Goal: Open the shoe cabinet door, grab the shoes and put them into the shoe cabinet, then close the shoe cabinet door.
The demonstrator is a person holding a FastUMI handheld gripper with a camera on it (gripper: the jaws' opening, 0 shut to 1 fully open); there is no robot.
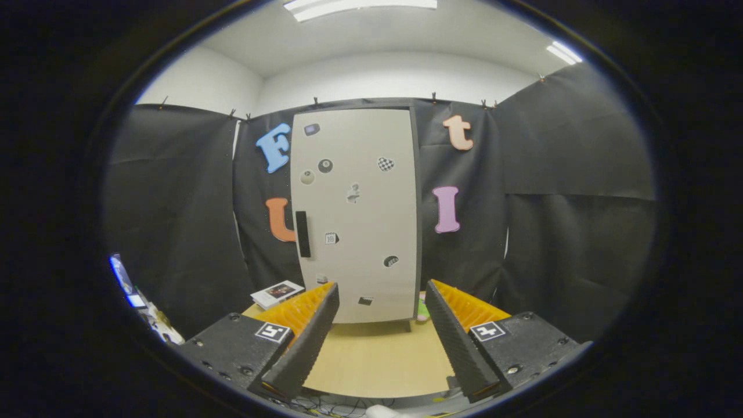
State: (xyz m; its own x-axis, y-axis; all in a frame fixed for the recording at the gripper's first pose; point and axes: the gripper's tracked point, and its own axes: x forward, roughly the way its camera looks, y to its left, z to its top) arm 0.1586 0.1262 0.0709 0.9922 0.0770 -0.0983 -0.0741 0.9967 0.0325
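A tall pale shoe cabinet stands on a wooden table, straight ahead and beyond the fingers. Its door is closed and carries several small stickers. A black vertical handle sits near the door's left edge. My gripper is open, with nothing between its fingers, and it is held well back from the cabinet. Something green and pink, mostly hidden, peeks out at the cabinet's lower right, just beyond the right finger.
A flat white box or booklet lies on the table to the left of the cabinet, beyond the left finger. Black cloth walls surround the table. Cables hang below the table's near edge. Cluttered items sit low at the far left.
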